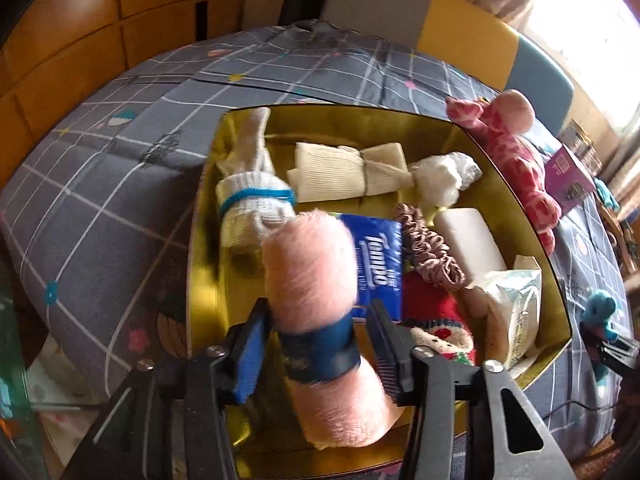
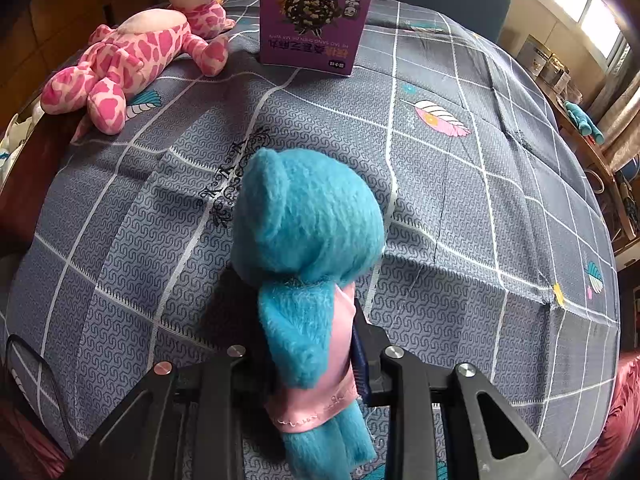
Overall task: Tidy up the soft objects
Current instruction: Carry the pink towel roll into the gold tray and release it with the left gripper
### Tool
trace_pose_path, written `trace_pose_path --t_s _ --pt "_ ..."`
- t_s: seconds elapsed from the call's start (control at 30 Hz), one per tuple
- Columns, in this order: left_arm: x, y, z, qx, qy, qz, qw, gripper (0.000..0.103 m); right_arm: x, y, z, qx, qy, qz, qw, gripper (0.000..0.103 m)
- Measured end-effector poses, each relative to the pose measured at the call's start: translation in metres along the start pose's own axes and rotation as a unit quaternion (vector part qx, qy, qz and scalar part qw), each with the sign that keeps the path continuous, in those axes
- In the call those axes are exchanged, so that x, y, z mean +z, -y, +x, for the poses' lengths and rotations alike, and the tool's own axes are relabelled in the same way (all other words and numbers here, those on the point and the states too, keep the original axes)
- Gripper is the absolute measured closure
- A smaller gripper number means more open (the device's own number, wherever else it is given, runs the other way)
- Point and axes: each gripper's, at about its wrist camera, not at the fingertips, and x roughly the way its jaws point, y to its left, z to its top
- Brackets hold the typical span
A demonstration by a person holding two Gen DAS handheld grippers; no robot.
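A rolled pink towel [image 1: 316, 296], bound by a blue band [image 1: 316, 350], is seen between the fingers of the left claw [image 1: 316, 344], above the near part of the gold tin box [image 1: 520, 184]. The right finger appears to stand slightly off the roll, so it cannot be told whether the left claw is gripping or just letting go. The box already holds a rolled white glove [image 1: 248, 192], a cream cloth bundle [image 1: 344, 172], a blue tissue pack [image 1: 376, 256], a scrunchie [image 1: 432, 248], a white sponge block [image 1: 468, 240] and a red sock [image 1: 436, 320].

The step in hand is judged to be the placing of the towel roll into the free near-left corner of the box. It is best lowered flat into that gap, clear of the glove and the tissue pack, and released only once it is supported, so that it is not tipped over the rim.

The left claw is aimed forward and downward over the box. The right claw [image 2: 312, 364] is closed on a blue plush bear [image 2: 308, 264] at its pink-dressed waist, held upright over the grey checked table cloth [image 2: 460, 220], well apart from the pink spotted plush [image 2: 132, 56] and the purple carton [image 2: 316, 16] at the far edge.
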Motion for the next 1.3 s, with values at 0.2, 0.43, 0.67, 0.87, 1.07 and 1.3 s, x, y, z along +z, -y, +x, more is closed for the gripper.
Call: trace_pose_path --t_s 0.2,0.43,0.67,0.87,1.07,1.3 --pt "-0.003 -0.001 -0.017 0.011 0.03 -0.01 0.9994 0.047 0.0 -0.001 0.0 -0.001 -0.001 0.002 1.0 0.074" --pt "-0.006 0.01 -0.032 0.016 0.052 -0.012 0.9984 0.047 0.0 -0.002 0.0 -0.006 0.0 0.0 1.0 0.074" --pt "-0.008 0.029 -0.047 0.007 0.071 0.007 0.9974 0.046 0.0 -0.003 -0.001 -0.01 -0.002 0.005 1.0 0.075" --pt "-0.012 0.036 -0.054 0.001 0.08 0.012 0.9967 0.046 0.001 -0.003 -0.002 -0.012 -0.005 0.011 1.0 0.075" --pt "-0.014 0.038 -0.058 -0.001 0.086 0.016 0.9962 0.046 0.002 -0.005 -0.001 -0.02 -0.009 0.019 1.0 0.075" --pt "-0.017 0.036 -0.061 -0.004 0.089 0.013 0.9959 0.046 0.005 -0.006 -0.001 -0.029 -0.014 0.033 0.999 0.077"
